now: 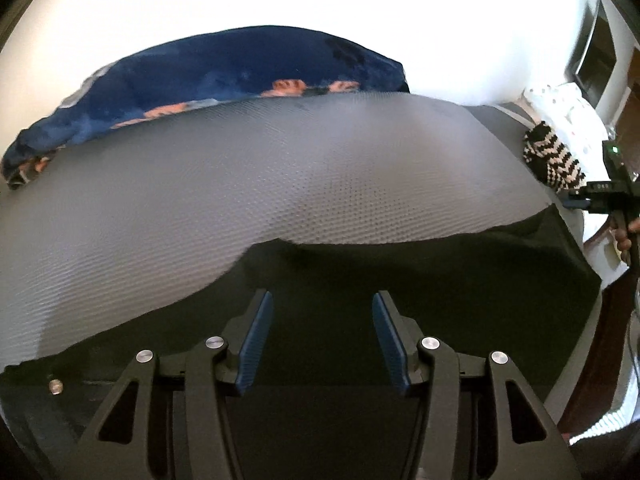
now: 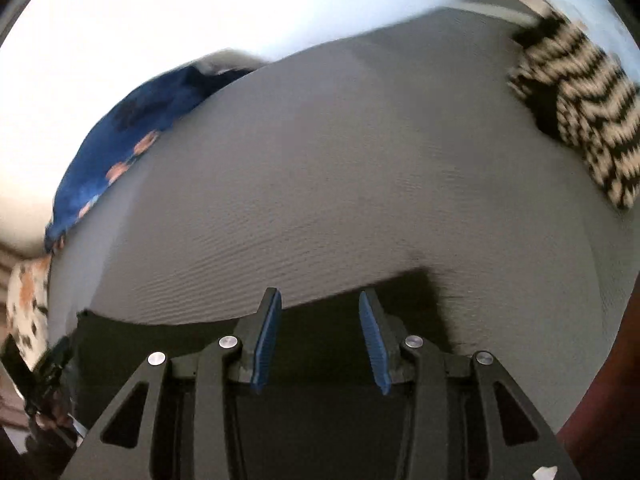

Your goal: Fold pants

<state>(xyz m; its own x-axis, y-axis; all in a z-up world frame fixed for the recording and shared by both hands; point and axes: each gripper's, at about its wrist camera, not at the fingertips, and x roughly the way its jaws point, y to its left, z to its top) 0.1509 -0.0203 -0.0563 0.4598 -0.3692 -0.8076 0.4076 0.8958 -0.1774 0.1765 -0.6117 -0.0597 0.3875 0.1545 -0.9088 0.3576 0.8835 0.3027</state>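
Note:
Black pants [image 1: 420,280] lie flat along the near edge of a grey textured bed cover [image 1: 280,176]. A metal button [image 1: 55,386] shows at their near left. My left gripper [image 1: 322,304] is open and empty, just above the pants. In the right wrist view the pants [image 2: 328,332] lie under my right gripper [image 2: 319,302], which is open and empty, fingertips near the pants' far edge. The right gripper also shows at the right edge of the left wrist view [image 1: 600,192].
A dark blue blanket with orange marks [image 1: 224,80] lies along the far left of the bed. A black-and-white zigzag knit item [image 2: 580,120] sits at the far right. White walls stand behind. A spotted cloth [image 2: 28,304] is at the left.

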